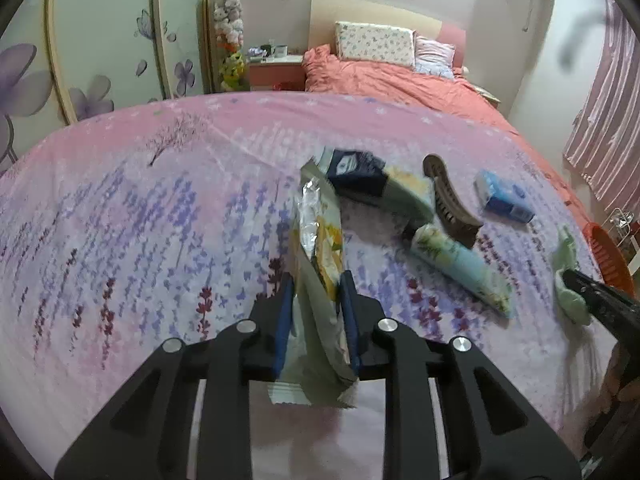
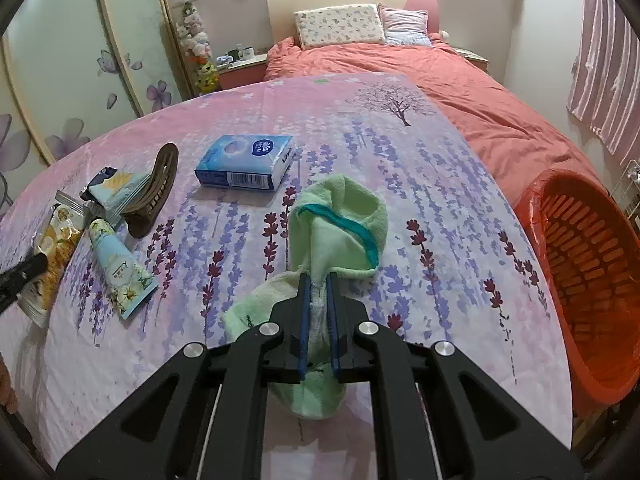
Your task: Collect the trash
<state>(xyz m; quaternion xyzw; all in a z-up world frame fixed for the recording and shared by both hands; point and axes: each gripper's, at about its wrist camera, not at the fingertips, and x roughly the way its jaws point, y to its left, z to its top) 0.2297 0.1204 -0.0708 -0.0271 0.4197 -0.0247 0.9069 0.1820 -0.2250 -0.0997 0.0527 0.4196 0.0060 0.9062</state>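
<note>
Holding a snack wrapper (image 1: 320,264) in your left claw (image 1: 318,280), you have its blue pads pressed against the wrapper's sides, jaws only narrowly apart, the foil end standing up over the lavender-print sheet (image 1: 140,220). Your right claw (image 2: 318,280) is closed tight on a green sock (image 2: 340,220), which drapes onto the sheet ahead of the fingers. Just beyond the wrapper lie a second wrapper with a dark end (image 1: 360,172), a brown hair clip (image 1: 448,200) and a flowered tube (image 1: 460,264), close together. A blue tissue pack (image 2: 246,162) sits apart from them. An orange basket (image 2: 580,280) stands beside the bed, at your right.
</note>
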